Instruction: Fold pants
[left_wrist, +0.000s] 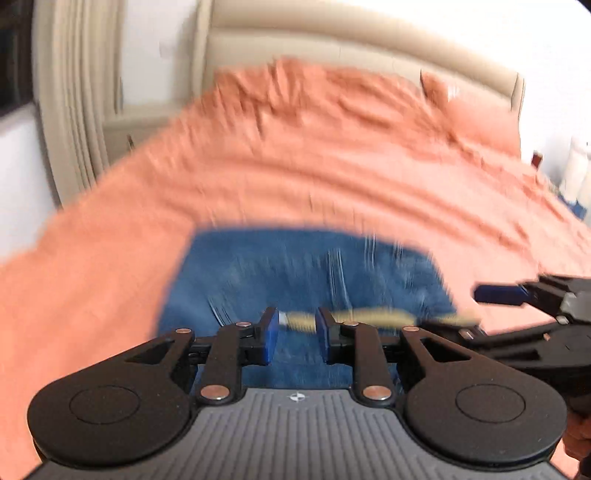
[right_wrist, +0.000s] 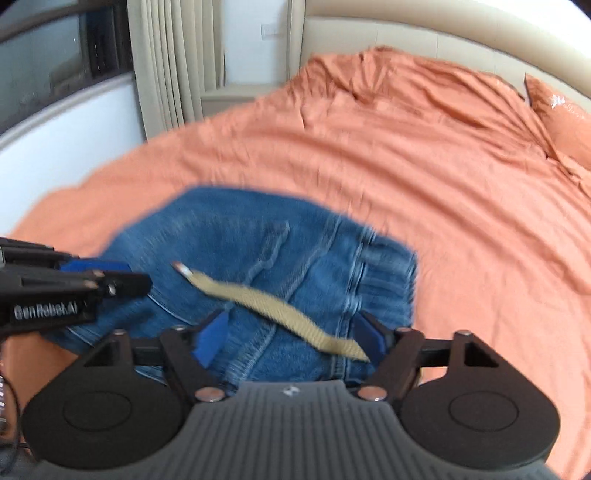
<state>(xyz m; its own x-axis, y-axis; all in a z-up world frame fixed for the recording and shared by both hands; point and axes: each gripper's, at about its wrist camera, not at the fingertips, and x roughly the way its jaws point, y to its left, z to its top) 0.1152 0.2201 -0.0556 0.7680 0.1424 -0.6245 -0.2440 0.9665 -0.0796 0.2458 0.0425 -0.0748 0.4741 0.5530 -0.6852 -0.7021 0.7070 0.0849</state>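
Blue jeans (left_wrist: 295, 273) lie folded into a compact block on the orange bedsheet (left_wrist: 332, 177); they also show in the right wrist view (right_wrist: 258, 251). A tan belt (right_wrist: 266, 302) lies loose across the jeans, its metal tip pointing left; in the left wrist view the belt (left_wrist: 369, 317) runs to the right. My left gripper (left_wrist: 296, 334) is open just above the jeans' near edge, nothing between its pads. My right gripper (right_wrist: 291, 339) is wide open over the jeans and belt. Both views are motion-blurred.
The orange sheet (right_wrist: 406, 147) covers a wide bed with a beige padded headboard (right_wrist: 424, 22) behind. An orange pillow (right_wrist: 561, 122) lies at the far right. Curtains (right_wrist: 166, 62) and a window are at the left.
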